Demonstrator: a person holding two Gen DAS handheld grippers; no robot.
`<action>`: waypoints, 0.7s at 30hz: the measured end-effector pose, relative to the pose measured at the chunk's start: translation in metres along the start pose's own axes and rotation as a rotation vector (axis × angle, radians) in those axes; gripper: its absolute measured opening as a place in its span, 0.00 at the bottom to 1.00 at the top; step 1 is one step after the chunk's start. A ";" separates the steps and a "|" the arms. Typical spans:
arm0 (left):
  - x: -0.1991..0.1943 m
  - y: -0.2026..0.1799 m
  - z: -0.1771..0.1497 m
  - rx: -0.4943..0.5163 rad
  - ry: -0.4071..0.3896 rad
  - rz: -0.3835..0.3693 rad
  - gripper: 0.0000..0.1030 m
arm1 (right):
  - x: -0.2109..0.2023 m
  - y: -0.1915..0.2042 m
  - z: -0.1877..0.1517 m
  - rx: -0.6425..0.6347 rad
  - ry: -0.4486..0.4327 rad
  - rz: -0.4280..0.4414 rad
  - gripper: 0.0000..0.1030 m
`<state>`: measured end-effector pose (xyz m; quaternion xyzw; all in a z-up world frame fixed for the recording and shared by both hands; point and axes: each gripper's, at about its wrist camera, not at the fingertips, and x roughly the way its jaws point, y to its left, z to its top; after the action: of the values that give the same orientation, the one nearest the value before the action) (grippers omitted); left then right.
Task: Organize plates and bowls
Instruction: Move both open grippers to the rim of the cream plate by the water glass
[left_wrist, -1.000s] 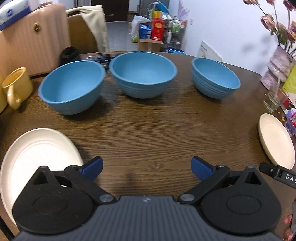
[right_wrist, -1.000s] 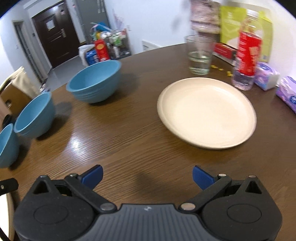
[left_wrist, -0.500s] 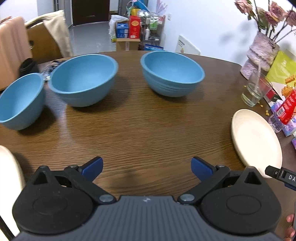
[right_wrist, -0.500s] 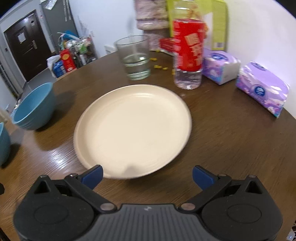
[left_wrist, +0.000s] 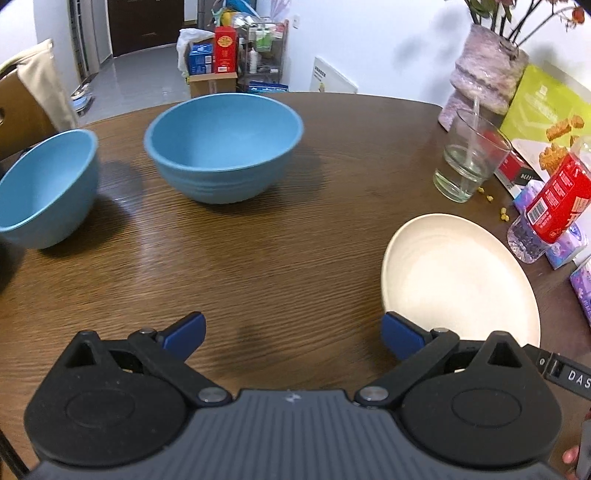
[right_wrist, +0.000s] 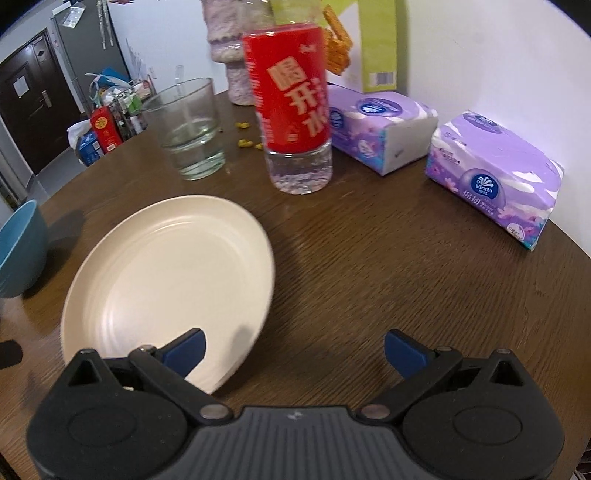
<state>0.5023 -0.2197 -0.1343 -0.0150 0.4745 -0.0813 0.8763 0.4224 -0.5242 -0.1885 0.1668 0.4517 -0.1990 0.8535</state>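
Note:
A cream plate (left_wrist: 458, 277) lies on the brown wooden table (left_wrist: 277, 258) at the right; it also shows in the right wrist view (right_wrist: 170, 280). Two blue bowls stand upright: one (left_wrist: 225, 144) at centre back, one (left_wrist: 40, 184) at far left. A blue bowl's edge (right_wrist: 18, 251) shows at the left of the right wrist view. My left gripper (left_wrist: 293, 334) is open and empty over bare table, its right finger next to the plate's near rim. My right gripper (right_wrist: 295, 350) is open and empty, its left finger over the plate's near rim.
A drinking glass (right_wrist: 186, 129), a red-labelled water bottle (right_wrist: 291, 122) and two purple tissue packs (right_wrist: 491, 177) stand behind and right of the plate. A vase (left_wrist: 480, 70) and green box (left_wrist: 546, 107) are at the back right. A chair (left_wrist: 26, 99) is beyond the table's left.
Both views have swung to the right. The left-hand plate and the third bowl have left the left wrist view. My right gripper has come up to the plate's near rim.

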 end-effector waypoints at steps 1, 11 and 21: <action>0.003 -0.004 0.002 0.003 0.003 0.002 1.00 | 0.002 -0.003 0.001 0.002 0.002 -0.002 1.00; 0.036 -0.037 0.013 0.014 0.038 0.014 1.00 | 0.021 -0.017 0.013 0.006 0.021 -0.002 1.00; 0.059 -0.054 0.014 0.048 0.064 0.037 1.00 | 0.035 -0.011 0.025 -0.037 0.018 -0.007 1.00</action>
<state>0.5387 -0.2834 -0.1703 0.0177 0.5006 -0.0769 0.8621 0.4519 -0.5521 -0.2055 0.1514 0.4635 -0.1919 0.8517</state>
